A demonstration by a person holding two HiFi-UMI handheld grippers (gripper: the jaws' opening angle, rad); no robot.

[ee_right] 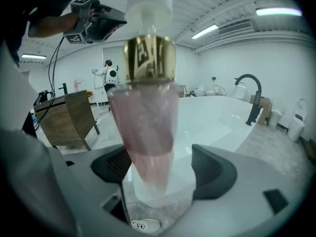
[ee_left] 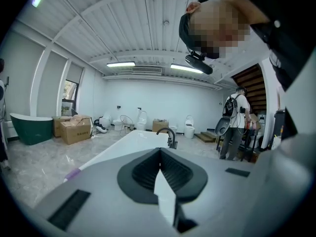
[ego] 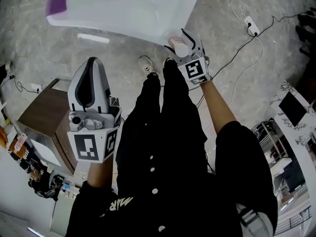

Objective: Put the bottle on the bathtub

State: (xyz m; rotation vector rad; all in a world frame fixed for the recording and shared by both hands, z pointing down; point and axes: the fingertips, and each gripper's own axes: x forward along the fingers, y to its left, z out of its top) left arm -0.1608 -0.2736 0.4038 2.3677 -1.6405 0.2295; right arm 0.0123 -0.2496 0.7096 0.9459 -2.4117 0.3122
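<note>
A pink see-through bottle [ee_right: 148, 132] with a gold collar and white cap stands upright between the jaws of my right gripper [ee_right: 159, 168], which is shut on it. In the head view the bottle [ego: 177, 45] and right gripper [ego: 184, 42] hover at the near corner of the white bathtub [ego: 143, 9]. The tub's rim and basin [ee_right: 222, 120] lie just behind the bottle. My left gripper [ego: 92, 64] is raised at the left, away from the tub, shut with nothing in it; its dark pads [ee_left: 148, 169] meet.
A black faucet [ee_right: 250, 97] stands on the tub's far rim. A purple object [ego: 58, 4] sits on the tub's left end. A wooden cabinet [ego: 39, 112] is at the left, and a power strip with cables [ego: 252, 26] on the floor at the right.
</note>
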